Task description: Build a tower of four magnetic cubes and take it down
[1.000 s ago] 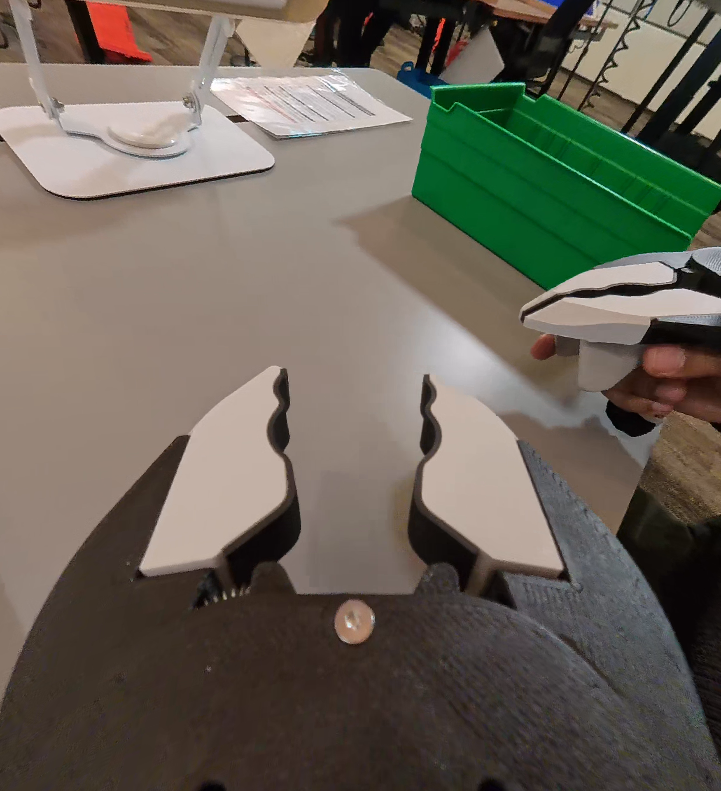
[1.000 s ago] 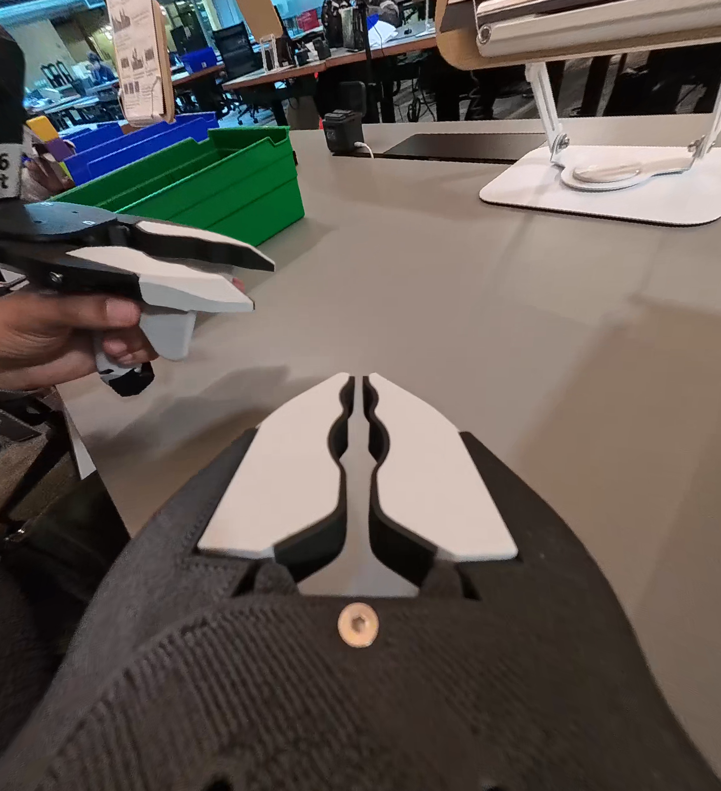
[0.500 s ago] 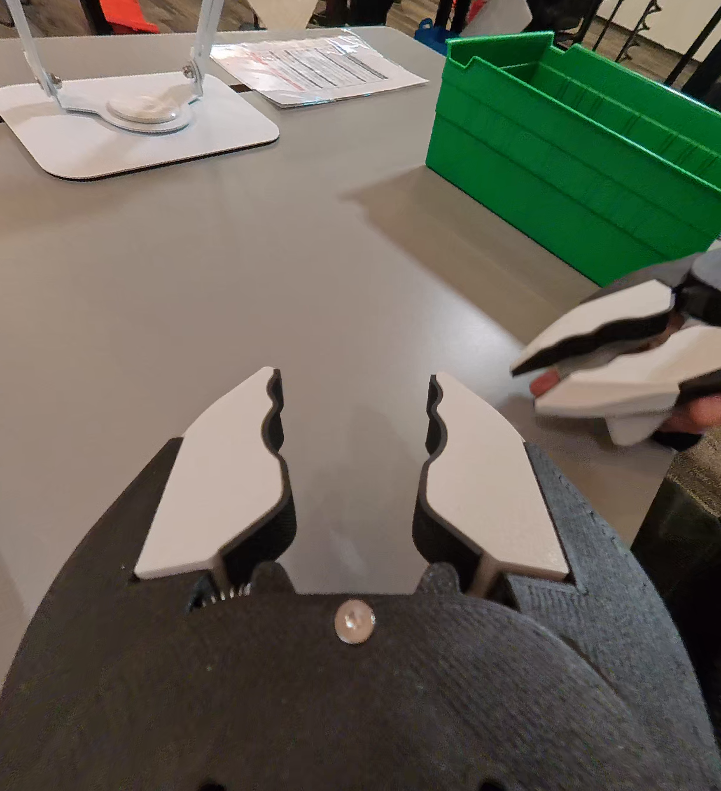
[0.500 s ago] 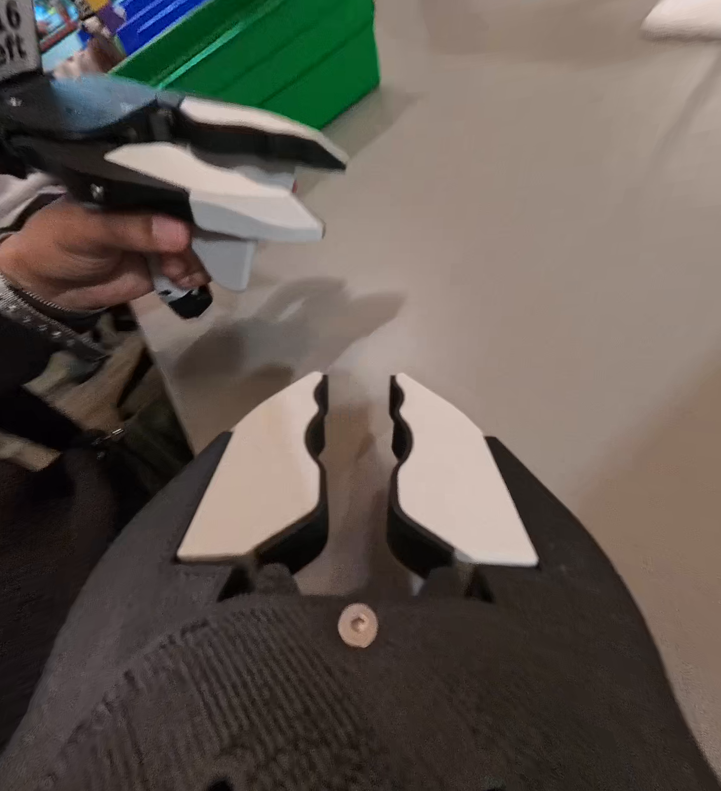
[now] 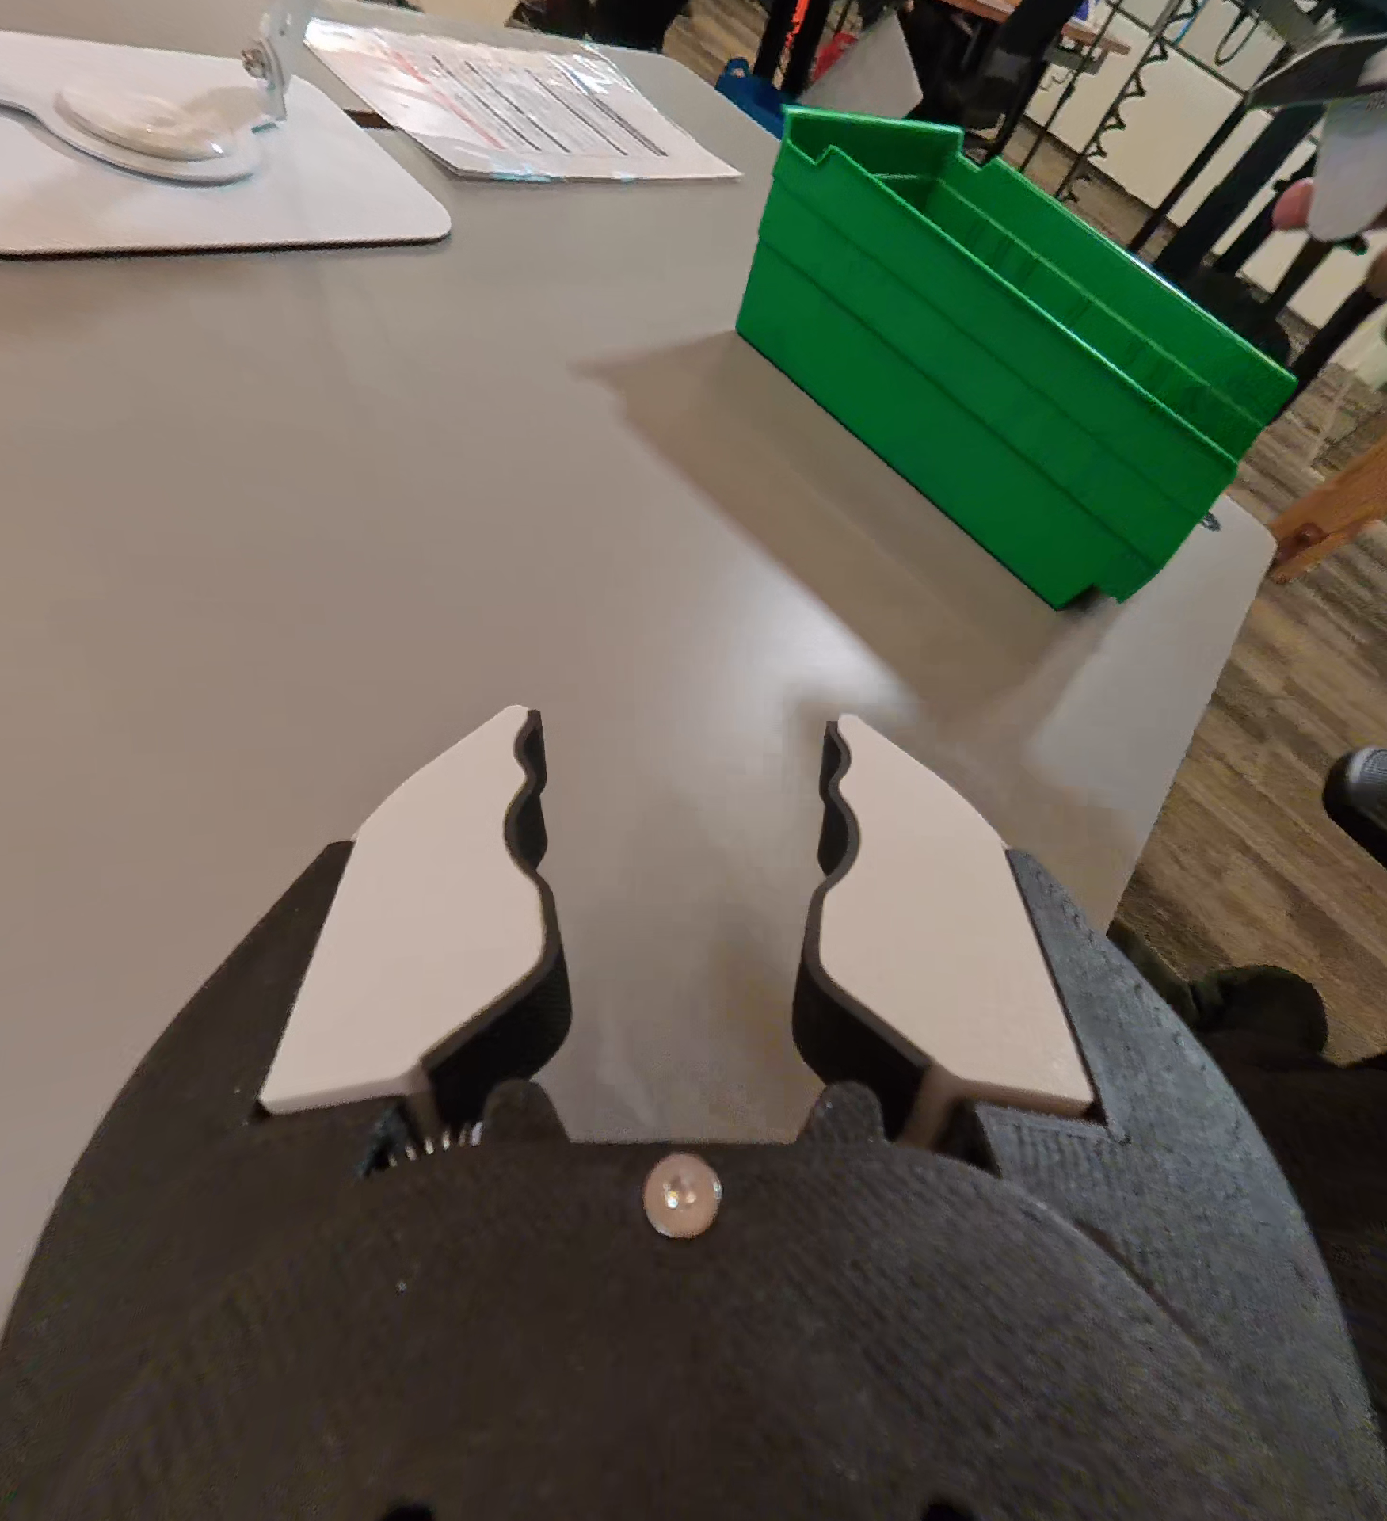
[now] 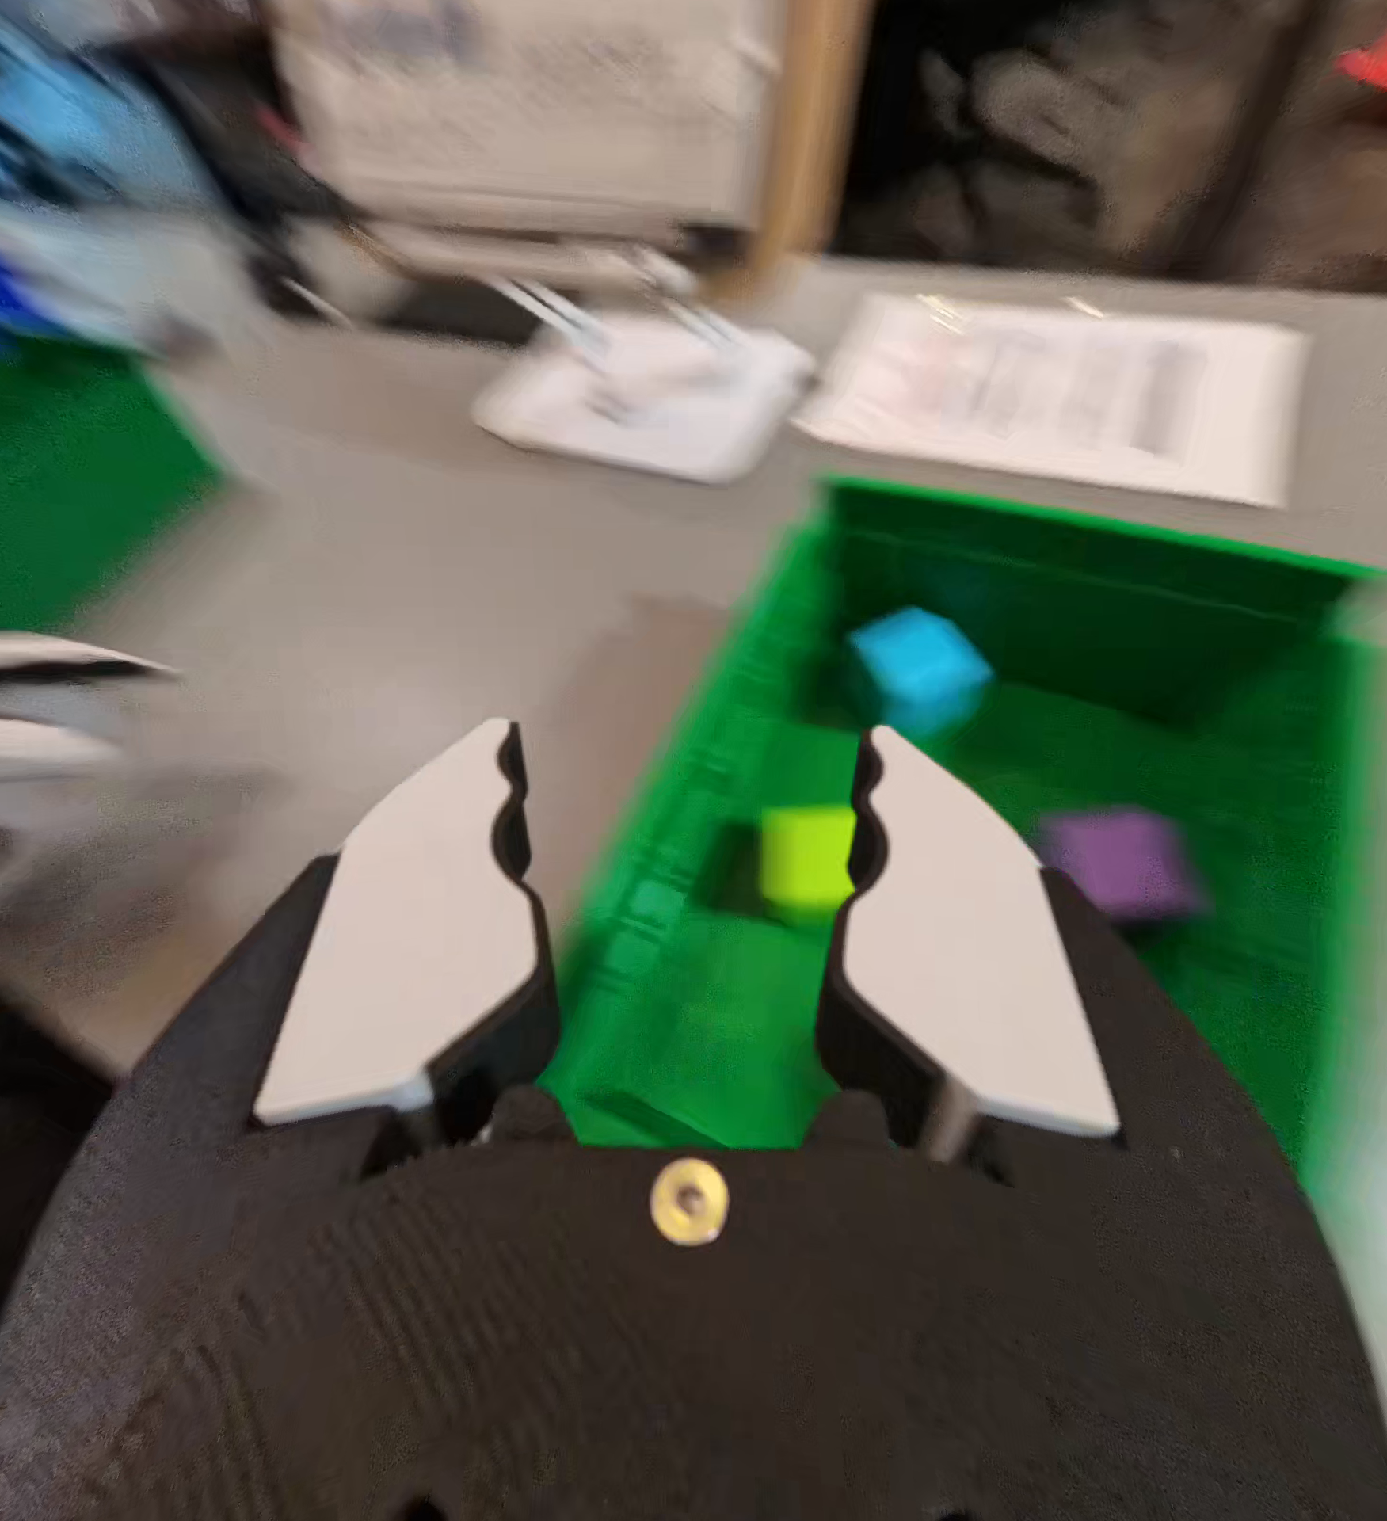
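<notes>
Right wrist view is now looking down into a green bin [image 6: 1167, 823], where a second ago it was facing the bare grey table [image 6: 426, 576] and the other gripper. The right gripper [image 6: 694, 732] is hanging over the bin's near left wall with its jaws spread wide; a second ago they were nearly pressed together, and half a second ago only partly parted. Nothing is sitting between them. Inside the bin a lime cube [image 6: 805, 864] is showing just beside the right-hand finger, a blue cube [image 6: 916, 671] is lying farther in, and a purple cube [image 6: 1118, 860] is lying off to the right. This view is heavily blurred.

In the left wrist view, the left gripper [image 5: 683, 724] is hovering over the table [image 5: 344, 494], jaws spread and empty, as in both earlier frames. The right gripper, earlier level with the table's edge at right, is now showing only at the top right corner, above the bin [image 5: 961, 370]. A white stand base [image 5: 179, 165] and a printed sheet [image 5: 509, 107] are lying at the far side.
</notes>
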`<state>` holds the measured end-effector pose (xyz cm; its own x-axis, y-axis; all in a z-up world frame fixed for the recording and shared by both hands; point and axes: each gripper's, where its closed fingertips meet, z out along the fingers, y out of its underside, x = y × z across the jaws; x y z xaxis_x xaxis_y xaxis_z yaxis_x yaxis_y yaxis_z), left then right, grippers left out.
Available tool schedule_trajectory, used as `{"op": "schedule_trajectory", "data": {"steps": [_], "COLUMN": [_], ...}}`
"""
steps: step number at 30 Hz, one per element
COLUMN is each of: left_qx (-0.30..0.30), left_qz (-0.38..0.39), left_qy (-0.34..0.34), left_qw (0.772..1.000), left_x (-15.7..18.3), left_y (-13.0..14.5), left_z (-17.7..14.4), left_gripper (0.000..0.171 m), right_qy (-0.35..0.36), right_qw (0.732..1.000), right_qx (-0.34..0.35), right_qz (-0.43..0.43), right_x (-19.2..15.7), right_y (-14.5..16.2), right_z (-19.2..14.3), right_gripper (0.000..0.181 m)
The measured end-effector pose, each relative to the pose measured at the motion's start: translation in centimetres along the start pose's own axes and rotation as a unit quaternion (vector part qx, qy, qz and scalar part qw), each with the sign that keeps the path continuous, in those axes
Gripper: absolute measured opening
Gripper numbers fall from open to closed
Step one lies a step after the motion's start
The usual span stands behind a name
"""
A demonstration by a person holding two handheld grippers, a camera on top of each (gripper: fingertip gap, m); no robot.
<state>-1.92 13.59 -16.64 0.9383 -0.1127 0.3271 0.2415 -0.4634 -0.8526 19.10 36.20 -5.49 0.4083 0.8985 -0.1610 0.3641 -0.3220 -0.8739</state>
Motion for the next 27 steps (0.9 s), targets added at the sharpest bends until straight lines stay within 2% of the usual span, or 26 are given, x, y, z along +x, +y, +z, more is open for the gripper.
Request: {"op": "schedule_trajectory", "data": {"steps": [2,4,6,8,9,10,13,19,25,27], "left_qx": [-0.009,-0.023,-0.031,-0.034,-0.036,-0.036,-0.041,-0.050,-0.044,-0.039], "left_qz": [-0.010,-0.028,-0.049,-0.057,-0.056,-0.054,-0.048,-0.051,-0.068,-0.073], "left_qy": [0.013,0.027,0.039,0.045,0.045,0.044,0.042,0.048,0.055,0.055], "left_qw": [1.000,0.999,0.998,0.997,0.997,0.997,0.997,0.996,0.995,0.995], "left_x": [0.0,0.1,0.3,0.3,0.3,0.2,0.1,0.3,0.2,0.1], "left_y": [0.1,0.5,0.6,0.6,0.6,0.6,0.7,1.0,0.8,0.6], "left_z": [0.6,1.0,1.2,1.3,1.3,1.3,1.3,1.4,1.1,1.0], "left_gripper": [0.064,0.064,0.064,0.061,0.060,0.060,0.060,0.060,0.060,0.059], "right_qy": [0.116,0.170,0.156,0.142,0.152,0.162,0.120,0.106,0.077,0.077], "right_qw": [0.988,0.966,0.947,0.922,0.909,0.898,0.907,0.888,0.895,0.901], "right_qx": [-0.097,-0.189,-0.282,-0.360,-0.389,-0.408,-0.403,-0.446,-0.436,-0.414], "right_qz": [-0.039,-0.039,0.000,0.010,0.001,-0.009,0.027,-0.015,0.057,0.108], "right_x": [8.6,14.7,17.2,18.5,19.3,20.1,19.5,19.5,19.1,18.8], "right_y": [1.8,4.1,7.2,9.9,10.9,11.6,11.6,12.7,12.7,12.3], "right_z": [-1.1,-1.7,-1.5,-1.3,-1.3,-1.2,0.3,0.7,0.8,1.1], "right_gripper": [0.072,0.073,0.075,0.069,0.061,0.044,0.009,0.016,0.006,0.005]}}
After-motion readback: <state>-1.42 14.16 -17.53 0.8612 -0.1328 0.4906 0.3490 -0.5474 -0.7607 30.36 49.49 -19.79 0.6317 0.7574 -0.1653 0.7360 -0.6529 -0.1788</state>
